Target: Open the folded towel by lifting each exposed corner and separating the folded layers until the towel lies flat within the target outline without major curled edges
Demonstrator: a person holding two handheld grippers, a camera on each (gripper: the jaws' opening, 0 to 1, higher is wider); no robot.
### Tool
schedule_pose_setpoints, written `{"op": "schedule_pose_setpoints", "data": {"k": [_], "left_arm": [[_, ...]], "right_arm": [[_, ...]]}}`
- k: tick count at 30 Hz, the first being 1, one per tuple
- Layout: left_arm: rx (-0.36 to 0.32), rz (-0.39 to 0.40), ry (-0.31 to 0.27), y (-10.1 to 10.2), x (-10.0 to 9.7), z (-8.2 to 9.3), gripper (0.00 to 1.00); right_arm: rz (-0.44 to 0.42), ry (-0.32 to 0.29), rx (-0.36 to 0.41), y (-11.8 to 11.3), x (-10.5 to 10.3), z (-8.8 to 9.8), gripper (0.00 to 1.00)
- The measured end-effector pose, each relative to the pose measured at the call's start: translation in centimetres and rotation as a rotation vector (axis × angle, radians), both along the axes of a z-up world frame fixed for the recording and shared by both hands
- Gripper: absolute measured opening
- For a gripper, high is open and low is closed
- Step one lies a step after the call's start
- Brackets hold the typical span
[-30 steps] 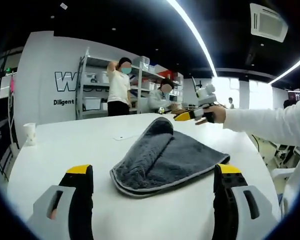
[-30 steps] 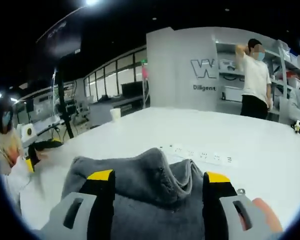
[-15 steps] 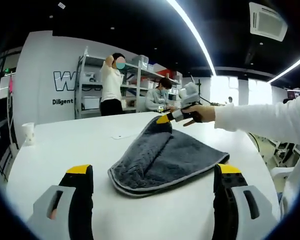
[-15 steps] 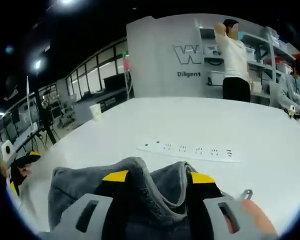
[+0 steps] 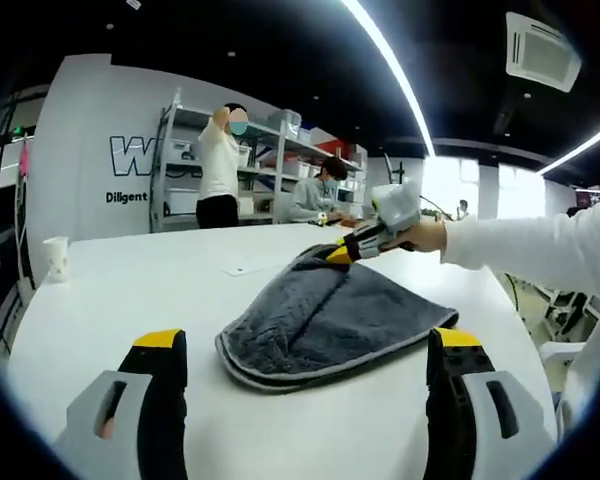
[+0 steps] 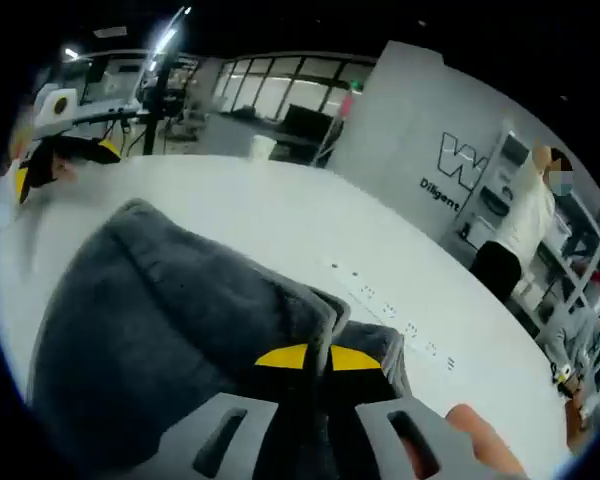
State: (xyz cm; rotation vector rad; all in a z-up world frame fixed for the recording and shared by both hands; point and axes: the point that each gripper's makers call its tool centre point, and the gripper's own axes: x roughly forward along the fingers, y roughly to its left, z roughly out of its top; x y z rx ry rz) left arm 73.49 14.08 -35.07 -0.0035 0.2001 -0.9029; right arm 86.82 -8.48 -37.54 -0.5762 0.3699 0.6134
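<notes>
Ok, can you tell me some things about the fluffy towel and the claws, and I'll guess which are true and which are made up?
1. The fluffy dark grey towel lies on a white table. True.
2. The right claw is wide open above the towel. False: its yellow-tipped jaws are pinched shut on the towel's edge.
3. The left claw is holding the towel. False: its jaws stand apart, short of the towel, touching nothing.
4. A white paper cup stands on the table, away from the towel. True.
5. The towel is already spread out flat. False: it is folded over, with layers stacked.
</notes>
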Motion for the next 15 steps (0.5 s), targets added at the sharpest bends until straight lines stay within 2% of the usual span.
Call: {"op": "schedule_pose_setpoints", "data": {"k": [5,8,12,15], "left_arm": [[0.009,0.002,0.003,0.0,0.1,-0.3,0.99],[0.023,0.02,0.006,0.3,0.5,-0.6,0.98],[0.026,0.039,0.005,0.7,0.8,-0.5,0.98],[0.025,0.048,-0.001,0.8,0.8,-0.4,0.98]], "right_arm": [[0.01,-0.037,-0.038,-0.7,0.8,0.5,0.0],[-0.004,-0.093,-0.096,-1.1,1.5,1.6,0.0],[-0.028,-0.22,-0.159,-0.8,3.3,4.5,0.0],[-0.048,-0.316,-0.163,0.8,3.7,7.2,0.0]]}}
